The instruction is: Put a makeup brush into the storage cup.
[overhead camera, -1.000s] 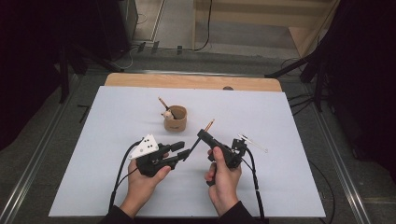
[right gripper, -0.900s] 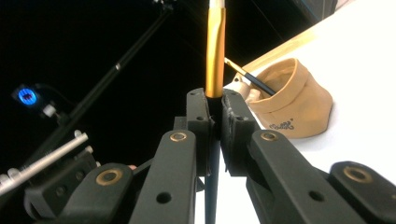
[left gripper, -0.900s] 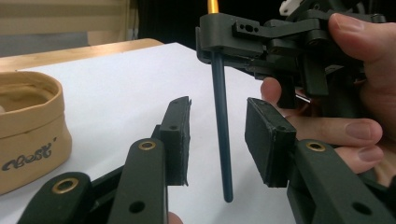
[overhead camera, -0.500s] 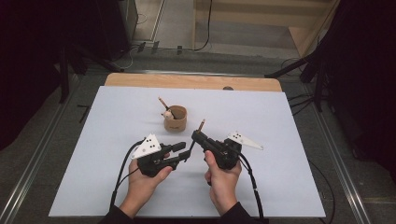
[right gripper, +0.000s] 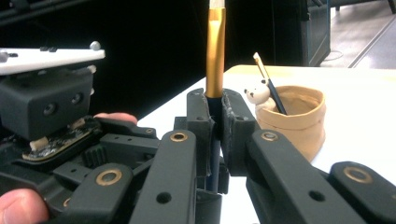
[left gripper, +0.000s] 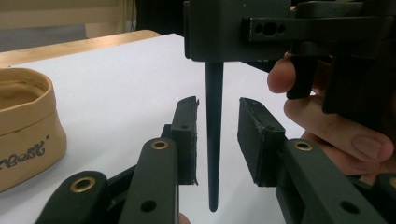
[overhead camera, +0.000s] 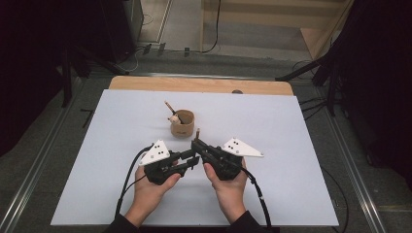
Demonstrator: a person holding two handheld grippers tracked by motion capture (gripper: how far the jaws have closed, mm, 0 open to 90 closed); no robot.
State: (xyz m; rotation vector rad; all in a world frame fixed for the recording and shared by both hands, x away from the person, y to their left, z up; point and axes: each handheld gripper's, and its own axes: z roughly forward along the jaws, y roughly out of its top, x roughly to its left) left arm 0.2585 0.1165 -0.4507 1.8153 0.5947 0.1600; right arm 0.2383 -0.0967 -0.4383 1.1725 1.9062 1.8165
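We've got one overhead cam facing forward-down, plus two close jaw-level cams sharing the tan pouch point(right gripper: 293, 116).

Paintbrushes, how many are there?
2. One paintbrush is clamped upright in the right gripper. The other brush leans in the tan pot by a little bear. More could hide inside the pot.

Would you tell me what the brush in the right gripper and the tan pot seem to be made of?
Brush: a shiny gold band, likely metal, above a dark glossy handle, perhaps lacquered wood or plastic. Tan pot: matte and soft-looking, its rim rolled and uneven, so probably washable paper or fabric; I cannot tell which.
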